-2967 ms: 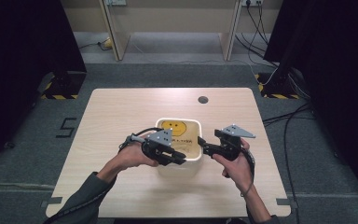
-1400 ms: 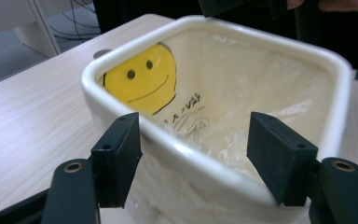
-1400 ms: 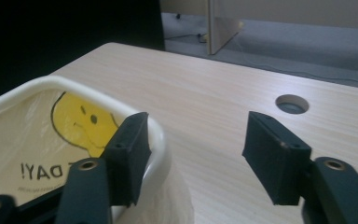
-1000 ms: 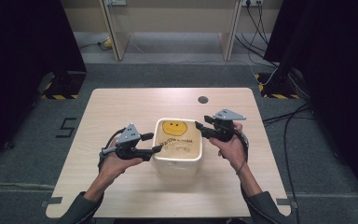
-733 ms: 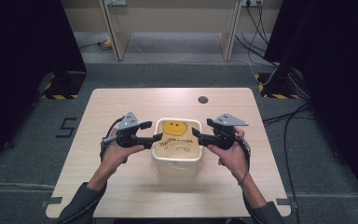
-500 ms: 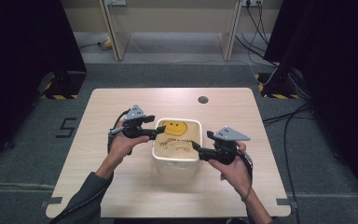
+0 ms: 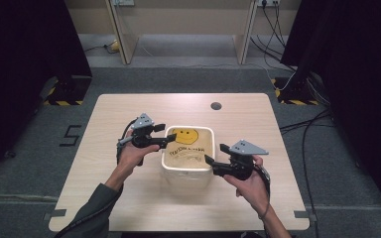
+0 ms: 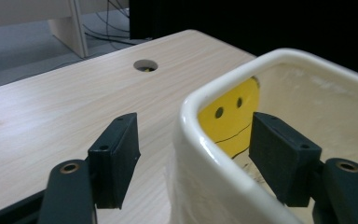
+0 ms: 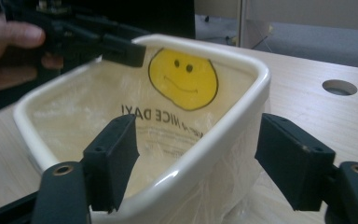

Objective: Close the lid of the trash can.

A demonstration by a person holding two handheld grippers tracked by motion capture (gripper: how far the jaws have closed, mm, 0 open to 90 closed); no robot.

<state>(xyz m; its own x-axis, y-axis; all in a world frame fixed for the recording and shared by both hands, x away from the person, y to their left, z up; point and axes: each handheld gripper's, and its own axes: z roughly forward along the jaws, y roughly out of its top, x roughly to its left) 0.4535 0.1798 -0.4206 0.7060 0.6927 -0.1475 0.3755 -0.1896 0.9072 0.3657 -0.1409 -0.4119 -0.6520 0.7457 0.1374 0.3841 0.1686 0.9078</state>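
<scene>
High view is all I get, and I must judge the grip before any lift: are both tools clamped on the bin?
Observer: No. The left tool straddles the rim of the bin, one jaw inside and one outside, with neither pad pressing on it. Its jaws have just been opening.
Operator: And the other one?
Observer: The right tool straddles the rim the same way, with both pads clear of it. Its jaws have also just been opening.
Operator: Does the liner reach over the edge?
Observer: Yes. The bag folds over the rim and hangs crinkled down the outside wall.
</scene>
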